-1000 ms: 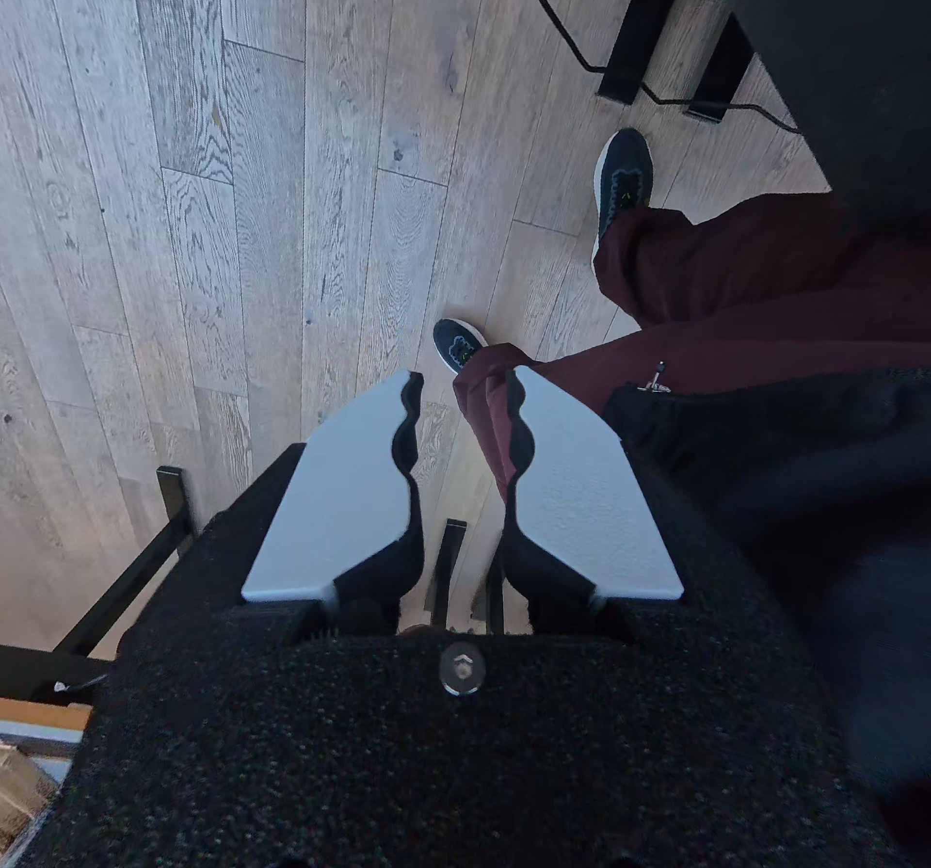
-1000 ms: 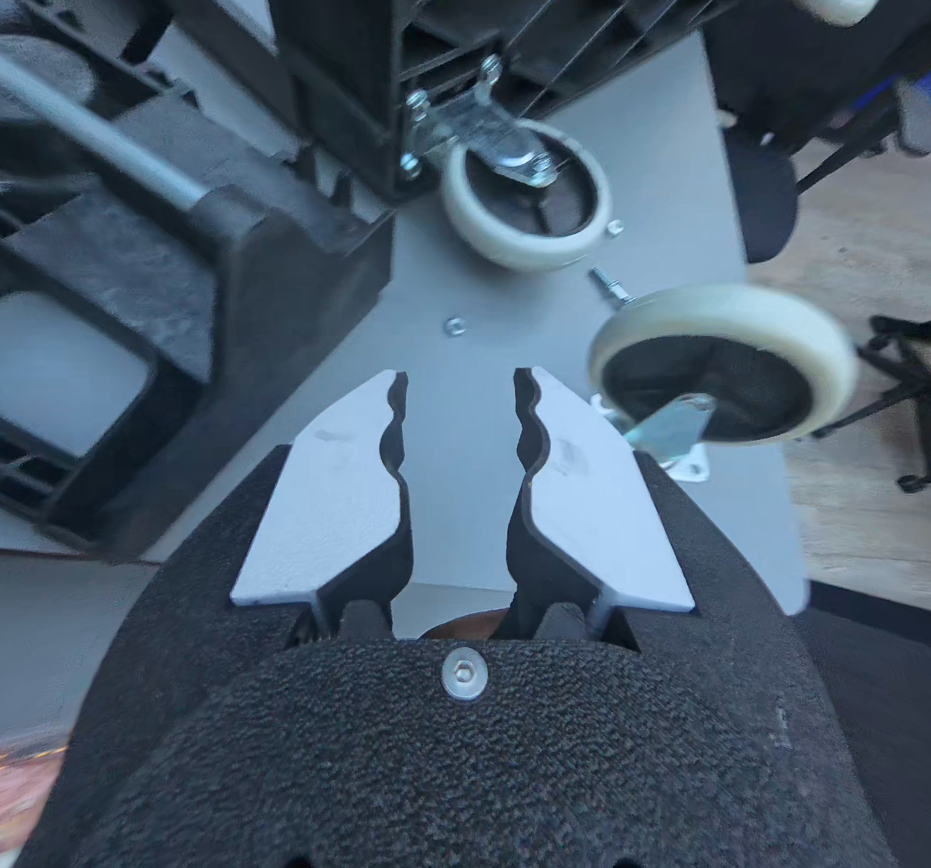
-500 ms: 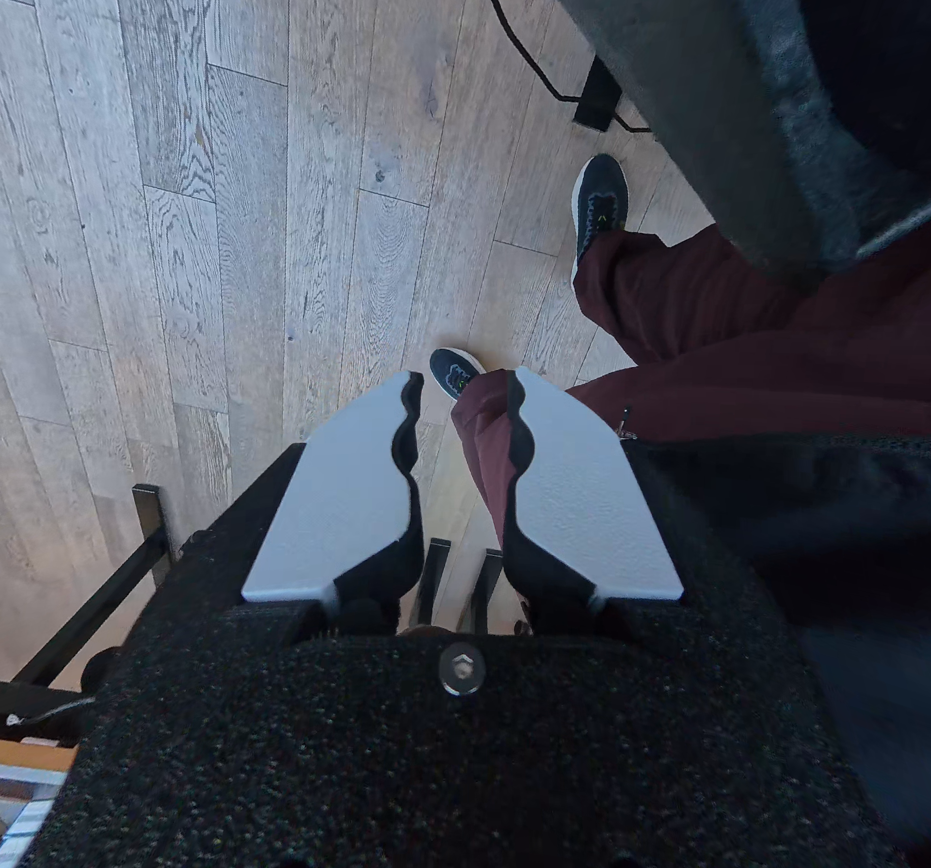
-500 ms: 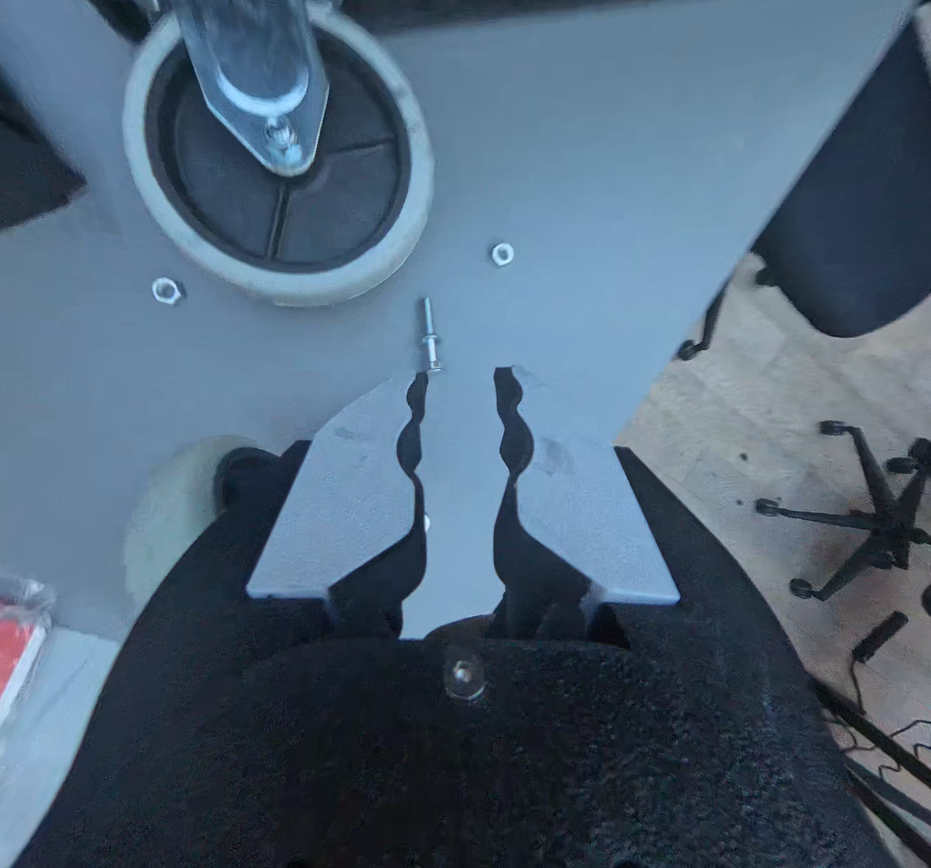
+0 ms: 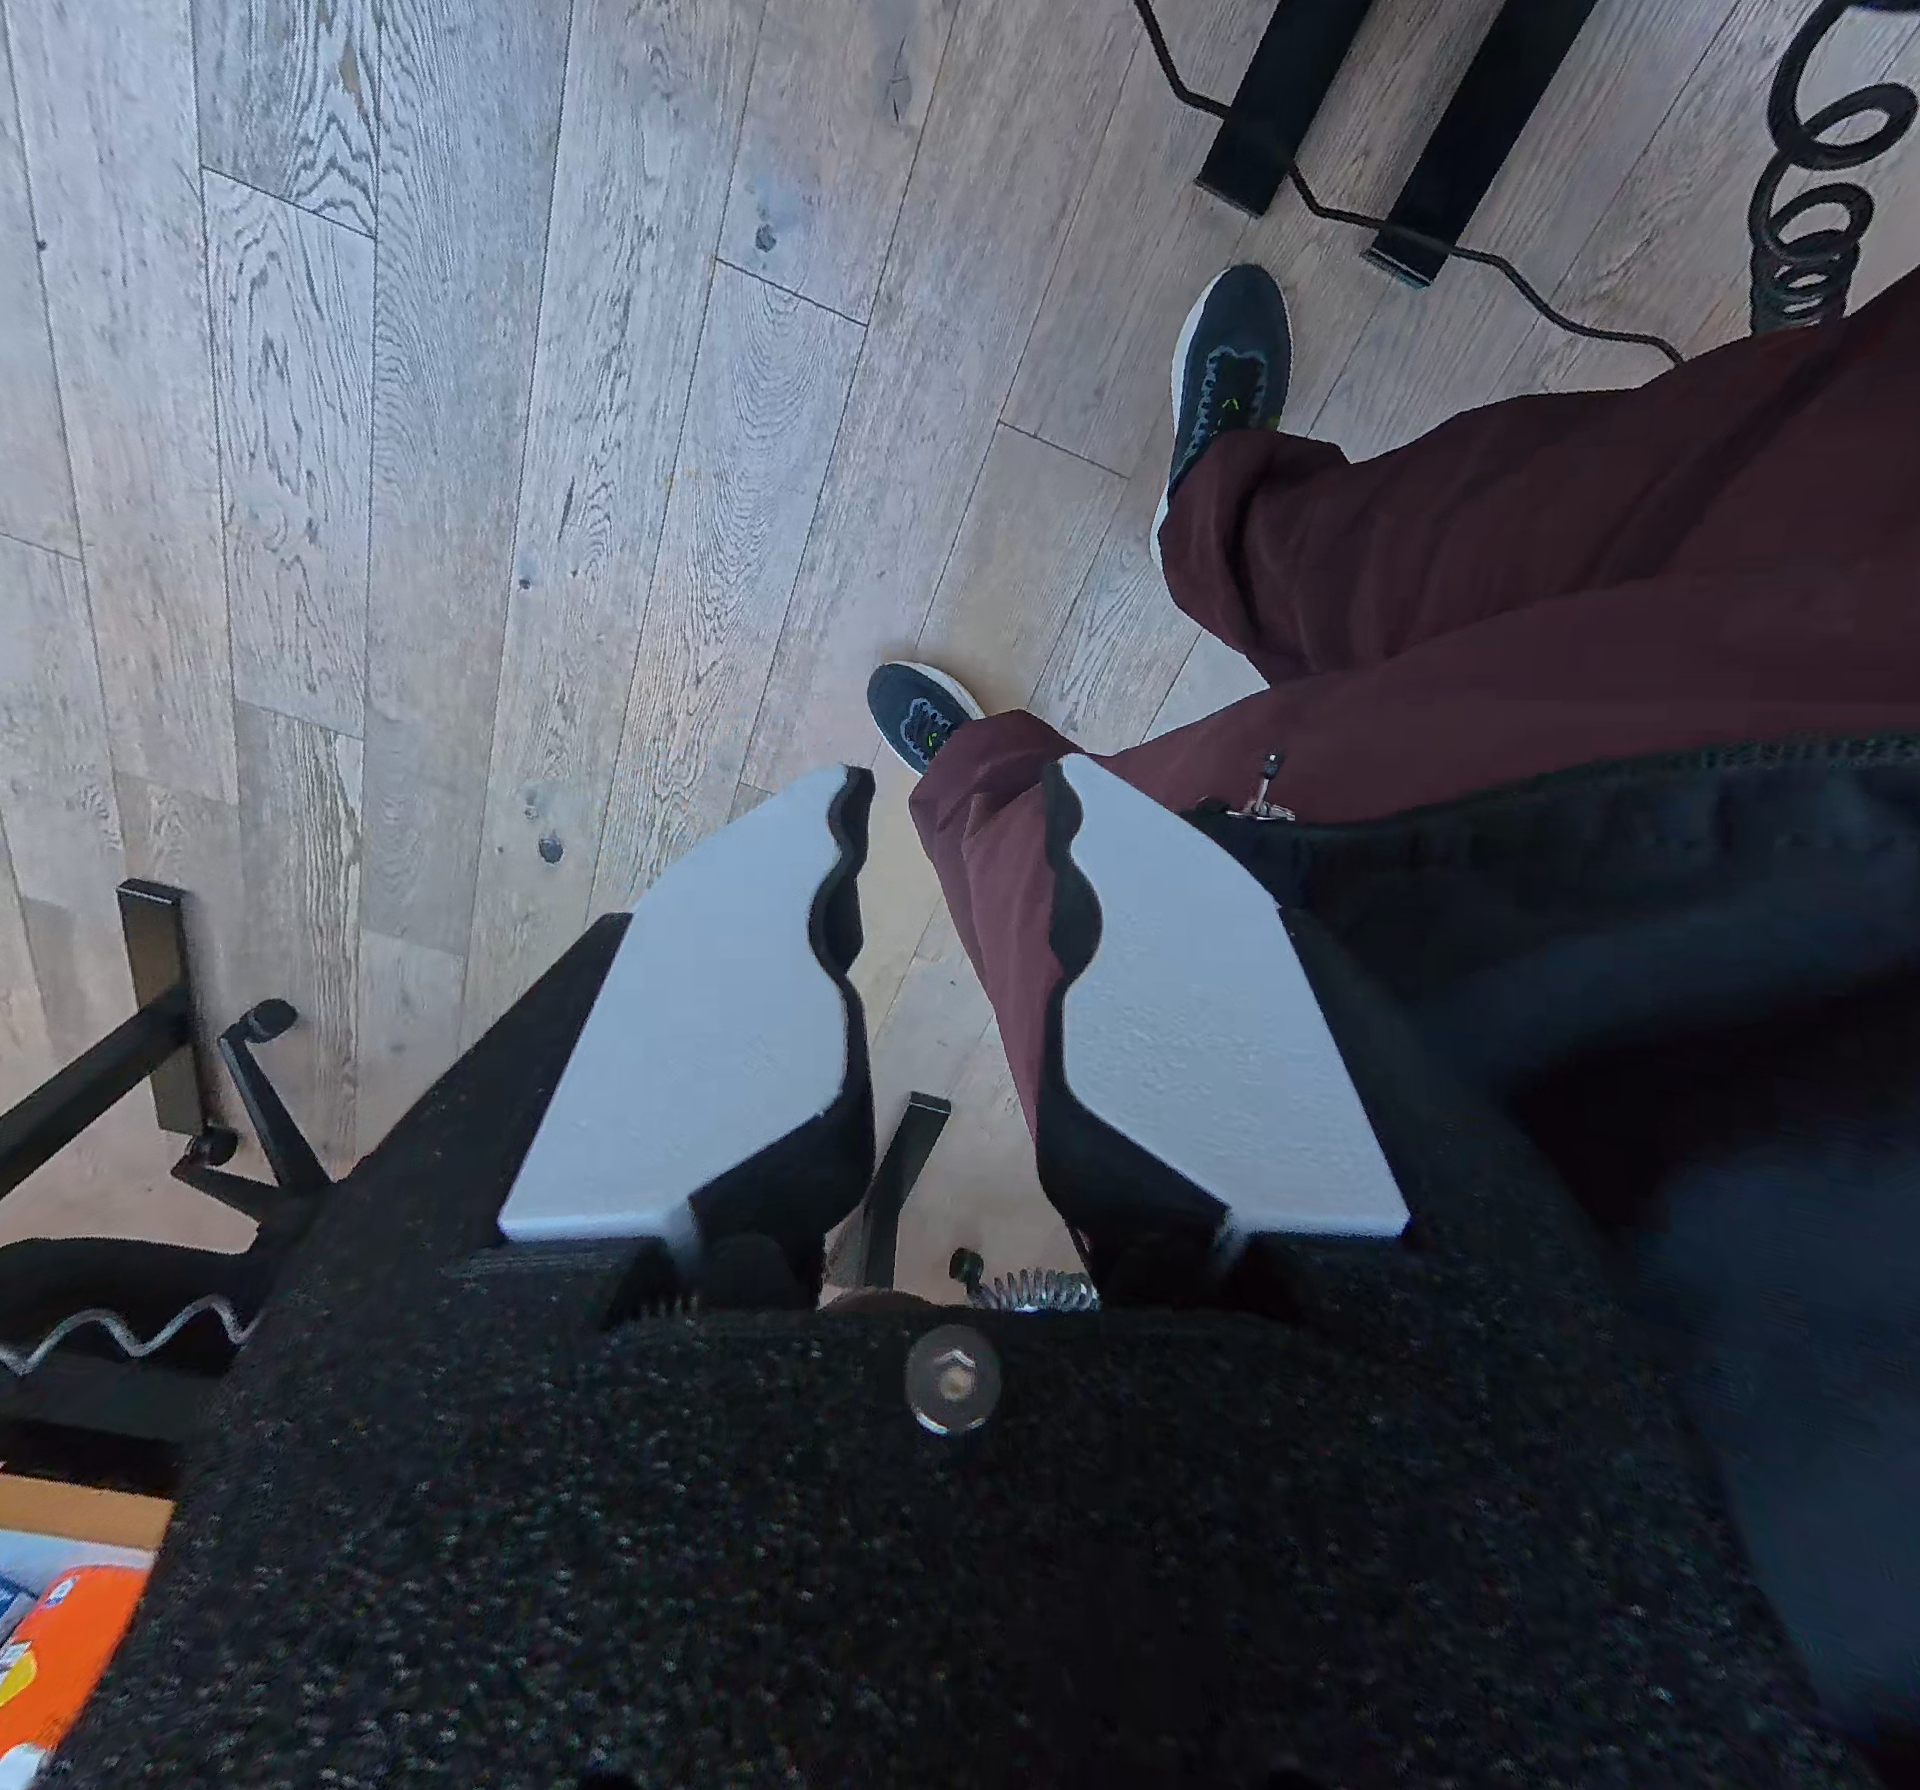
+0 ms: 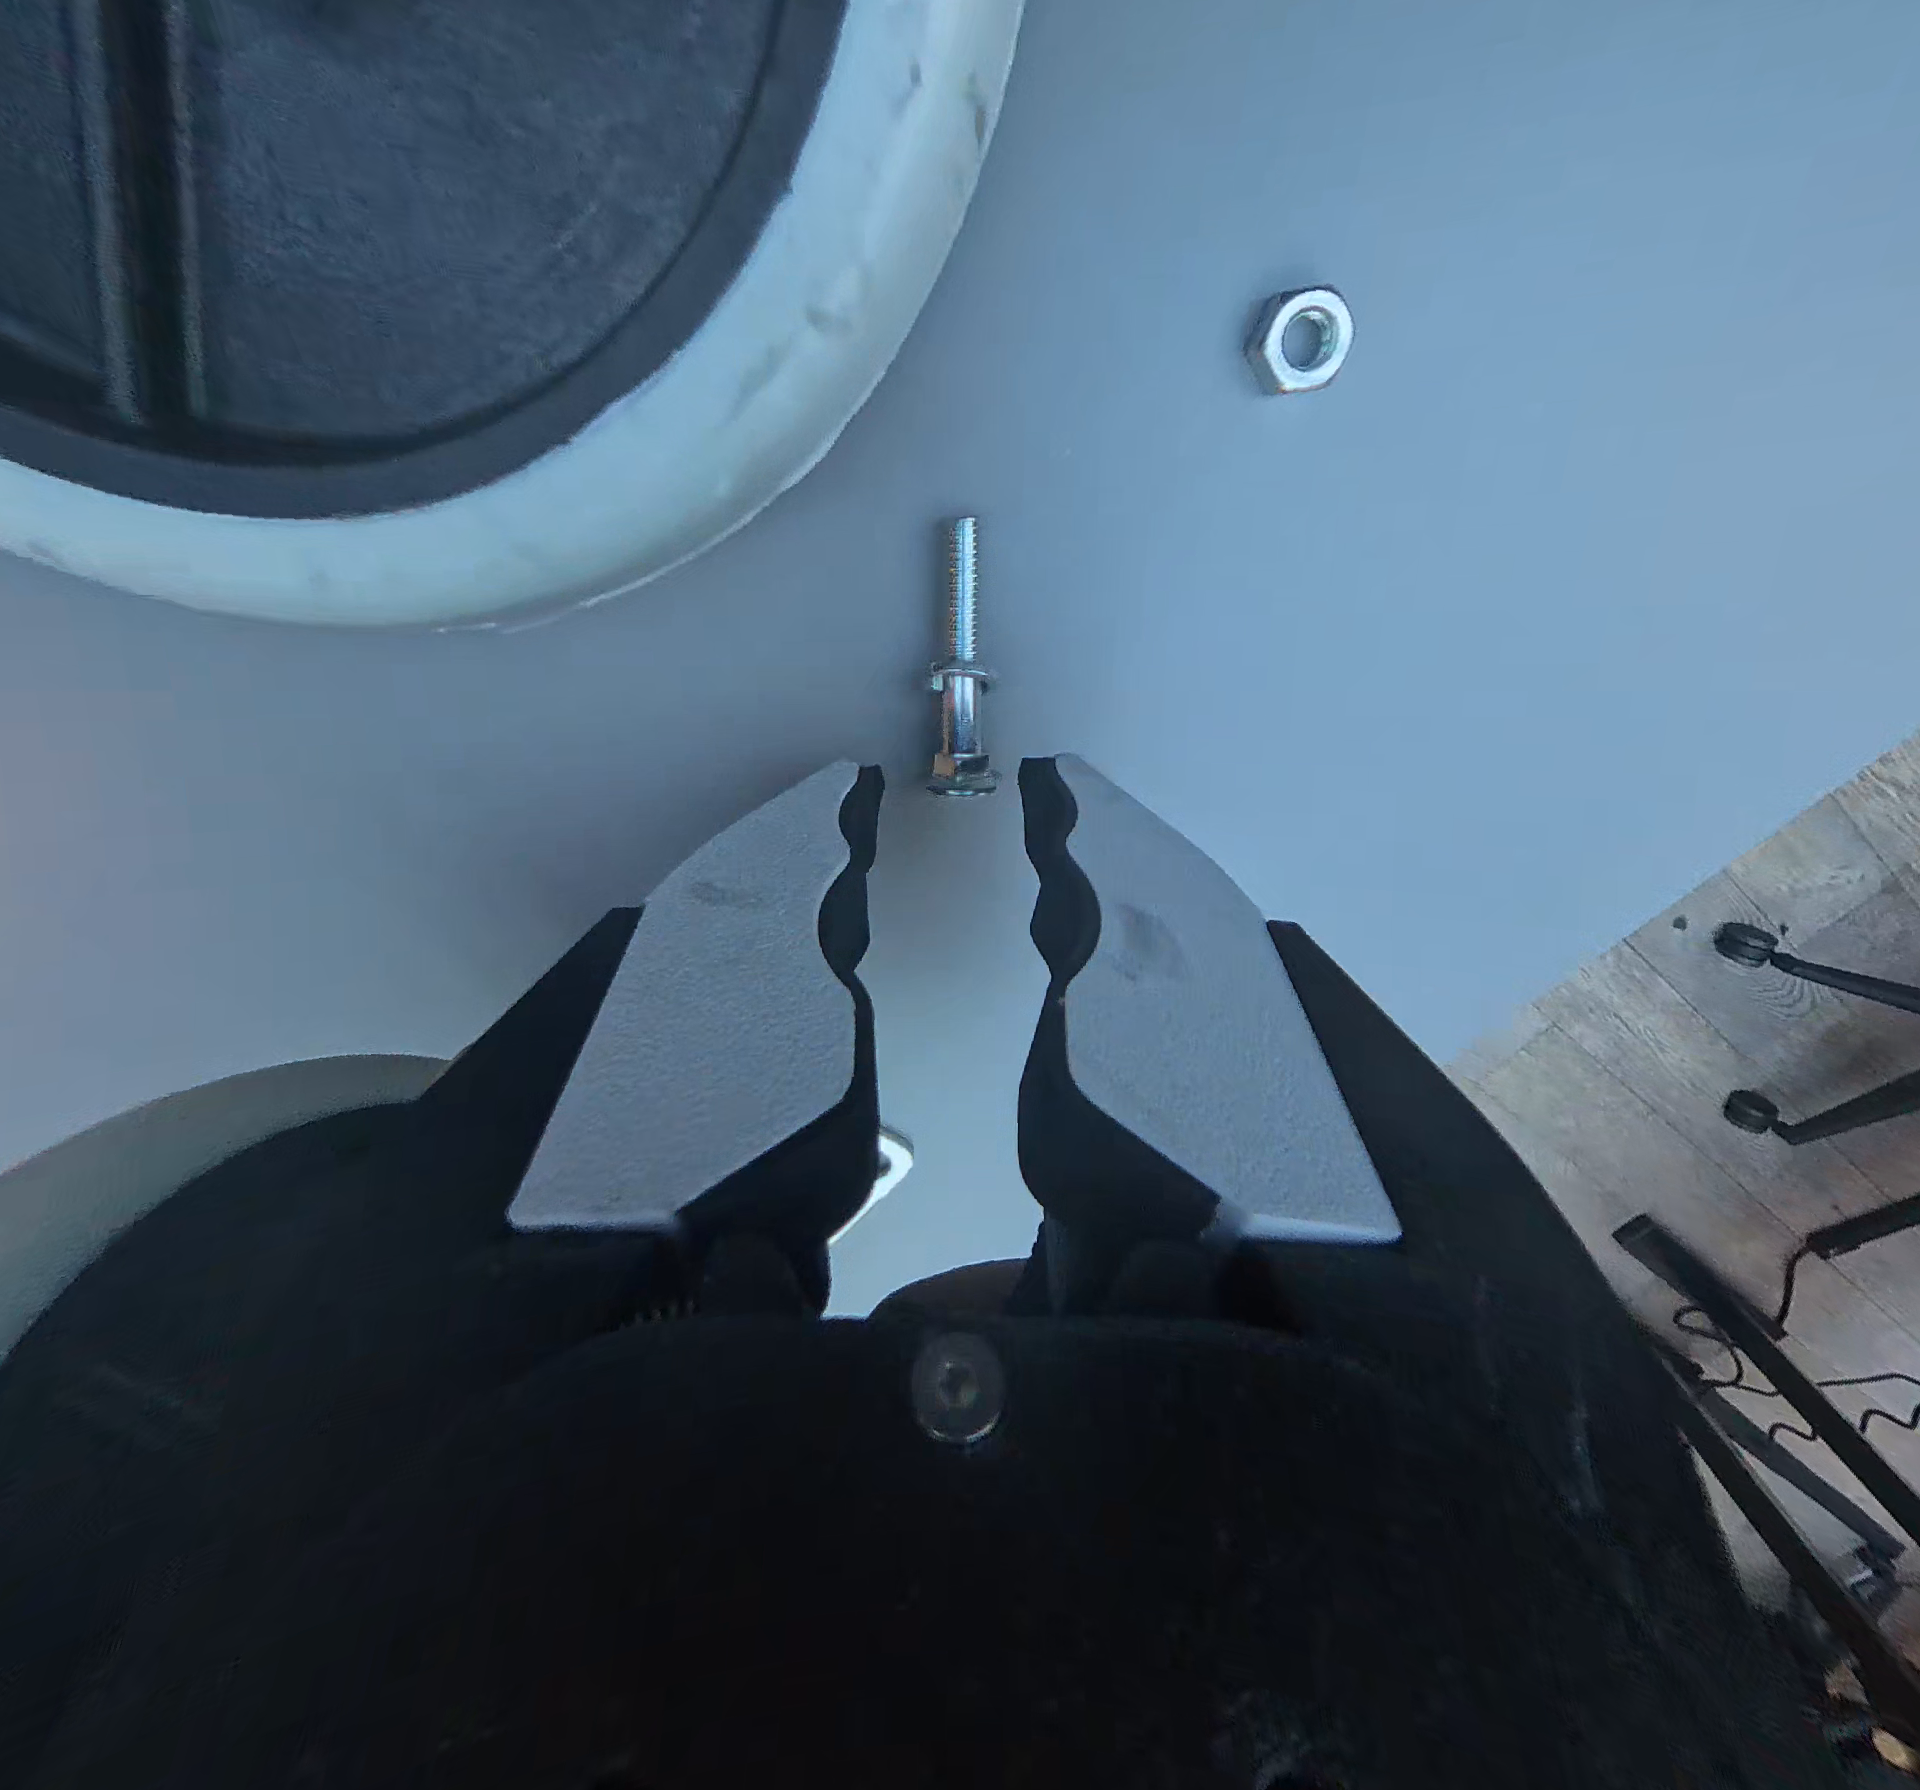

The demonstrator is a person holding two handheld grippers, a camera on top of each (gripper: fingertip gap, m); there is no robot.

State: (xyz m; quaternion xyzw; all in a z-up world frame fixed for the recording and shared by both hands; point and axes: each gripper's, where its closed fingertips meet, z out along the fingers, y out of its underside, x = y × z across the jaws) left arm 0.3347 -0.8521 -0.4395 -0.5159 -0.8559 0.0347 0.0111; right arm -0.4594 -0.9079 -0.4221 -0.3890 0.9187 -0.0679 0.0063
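Closer now, right claw (image 6: 951,776) gapes astride bolt (image 6: 962,665) head; left claw (image 5: 956,784) floorward.

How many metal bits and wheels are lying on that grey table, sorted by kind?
Bolt: 1
Nut: 1
White-tyred caster wheel, large, and another partly hidden behind the gripper: 2
Total: 4 on the grey table

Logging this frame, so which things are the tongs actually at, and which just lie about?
At the tongs:
- right tongs, open, empty
- bolt, just ahead of them
- grey table

Lying about:
- nut
- caster wheel
- left tongs, open over wood floor
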